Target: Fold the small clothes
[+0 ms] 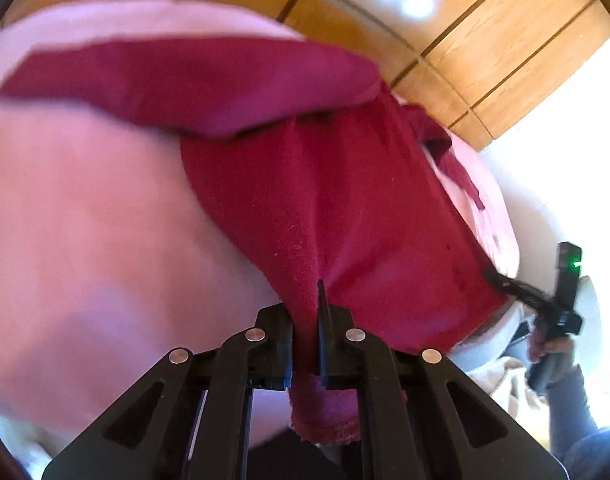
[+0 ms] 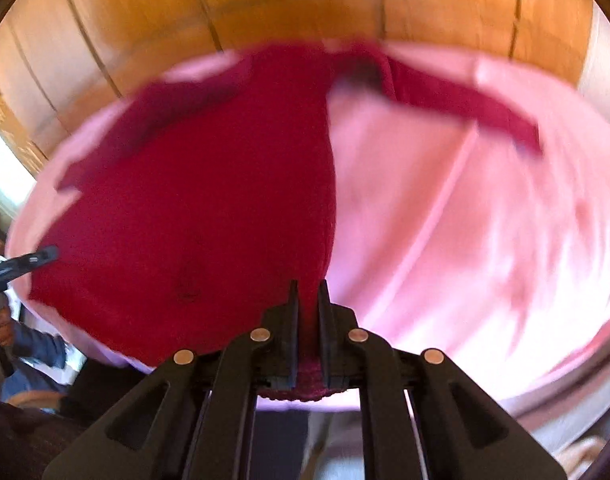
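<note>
We see a dark red garment (image 1: 345,208) of soft, fuzzy knit cloth, matt, its hem frayed and nubbly where it hangs below the left gripper (image 1: 305,340). It lies on a pink sheet (image 1: 85,220) of smooth, matt cloth. At twelve o'clock the floor (image 1: 485,40) is glossy varnished wood, throwing back bright glare. Both the left gripper and the right gripper (image 2: 307,320) look like matt black plastic, with small shiny metal pins. At four o'clock in the left view a sleeve (image 1: 573,412) shows bluish woven cloth.
</note>
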